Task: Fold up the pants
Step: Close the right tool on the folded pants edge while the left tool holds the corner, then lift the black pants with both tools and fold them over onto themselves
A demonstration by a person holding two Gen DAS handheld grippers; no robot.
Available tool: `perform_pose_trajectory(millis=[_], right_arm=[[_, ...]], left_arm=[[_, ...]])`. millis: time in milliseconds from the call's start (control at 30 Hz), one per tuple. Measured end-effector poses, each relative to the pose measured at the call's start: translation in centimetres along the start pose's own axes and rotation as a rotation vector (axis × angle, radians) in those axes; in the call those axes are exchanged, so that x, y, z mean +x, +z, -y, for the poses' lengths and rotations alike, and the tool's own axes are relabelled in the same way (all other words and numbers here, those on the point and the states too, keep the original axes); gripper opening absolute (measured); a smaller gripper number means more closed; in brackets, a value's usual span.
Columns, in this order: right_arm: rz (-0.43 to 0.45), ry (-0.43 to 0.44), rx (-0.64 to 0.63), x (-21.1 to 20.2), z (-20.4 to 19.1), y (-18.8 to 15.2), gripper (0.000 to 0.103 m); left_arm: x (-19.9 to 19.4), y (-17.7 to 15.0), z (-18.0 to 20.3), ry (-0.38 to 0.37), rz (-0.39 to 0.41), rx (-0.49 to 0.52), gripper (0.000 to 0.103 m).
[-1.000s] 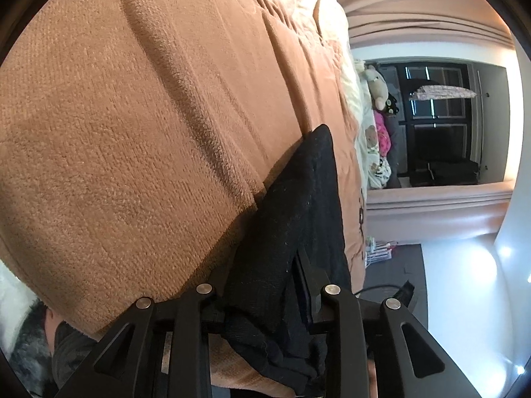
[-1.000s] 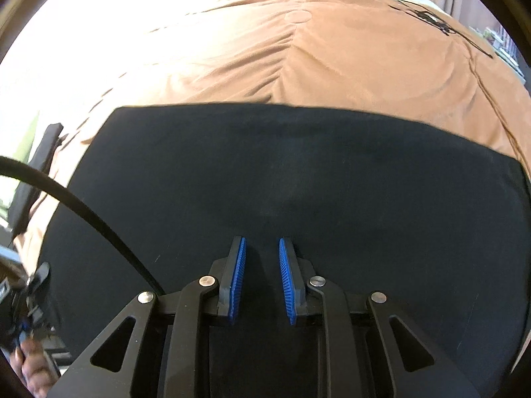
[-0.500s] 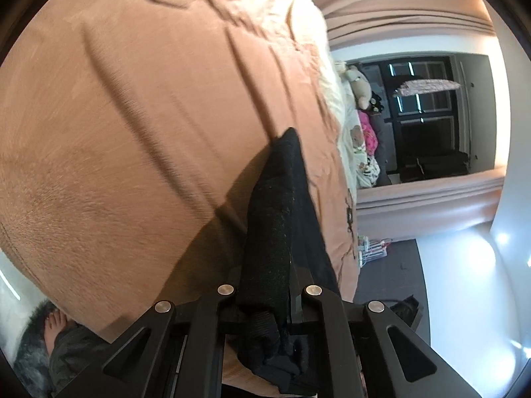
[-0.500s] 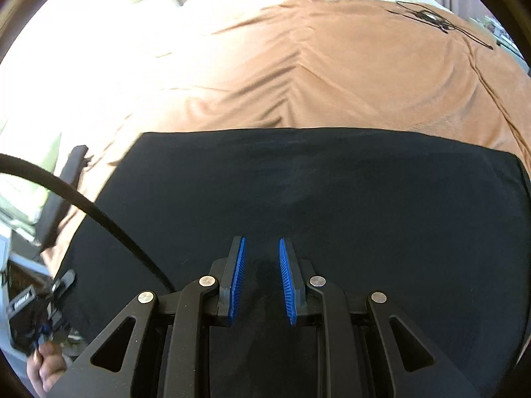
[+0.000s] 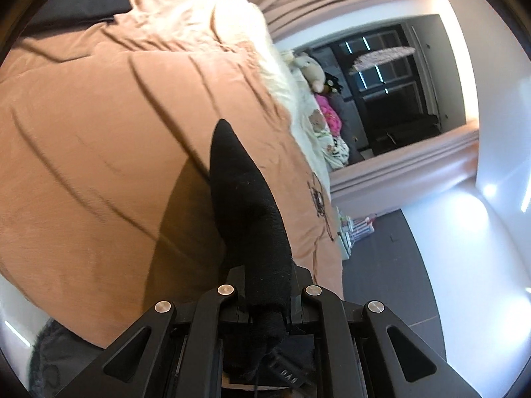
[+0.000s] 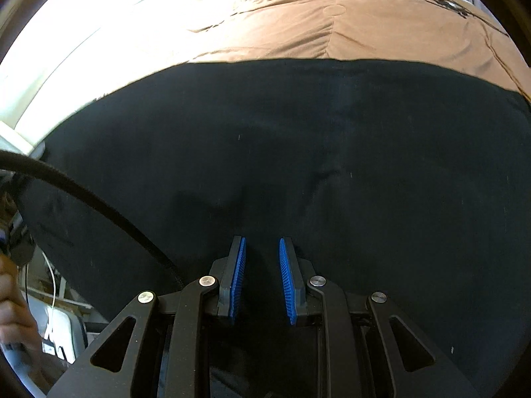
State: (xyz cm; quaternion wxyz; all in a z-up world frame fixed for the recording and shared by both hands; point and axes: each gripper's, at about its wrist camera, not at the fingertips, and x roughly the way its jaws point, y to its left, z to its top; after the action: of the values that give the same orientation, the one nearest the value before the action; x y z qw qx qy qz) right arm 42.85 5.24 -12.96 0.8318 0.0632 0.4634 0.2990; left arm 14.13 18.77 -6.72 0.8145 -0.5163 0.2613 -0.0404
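Clearly mid-fold: both grippers' fingers (image 5: 292, 285) clamp the black pants (image 6: 298, 152), lifted over the bed (image 5: 99, 165); laying them flat remains.

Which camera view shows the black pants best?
The right wrist view: the black pants spread wide across the brown blanket. The left wrist view shows only a narrow bunched edge clamped in the left gripper.
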Motion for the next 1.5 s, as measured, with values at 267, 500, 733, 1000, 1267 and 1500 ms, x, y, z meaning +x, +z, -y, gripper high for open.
perform_pose_trajectory(millis=[267, 500, 733, 1000, 1267, 1500], right_arm=[[0.01, 0.074, 0.04, -2.2, 3.1, -0.8, 0.021], [0.172, 0.068, 0.081, -8.9, 5.9, -1.1, 0.061], [0.278, 0.054, 0.135, -14.4, 10.8, -1.6, 0.064], [0.336, 0.056, 0.224, -18.0, 15.9, -3.7, 0.064], [0.395, 0.051, 0.309, -20.7, 19.2, -6.7, 0.064], [0.427, 0.038, 0.357, -21.7, 20.4, -8.9, 0.064]], left_arm=[[0.9, -0.2, 3.8, -0.055, -0.029, 0.063, 0.012], [2.6, -1.0, 7.8, -0.075, -0.07, 0.146, 0.012], [5.1, -2.0, 11.4, -0.108, -0.131, 0.212, 0.012], [8.6, -4.3, 15.2, -0.129, -0.216, 0.292, 0.012], [13.1, -7.7, 17.9, -0.136, -0.314, 0.353, 0.012], [17.7, -11.2, 18.9, -0.127, -0.404, 0.38, 0.012]])
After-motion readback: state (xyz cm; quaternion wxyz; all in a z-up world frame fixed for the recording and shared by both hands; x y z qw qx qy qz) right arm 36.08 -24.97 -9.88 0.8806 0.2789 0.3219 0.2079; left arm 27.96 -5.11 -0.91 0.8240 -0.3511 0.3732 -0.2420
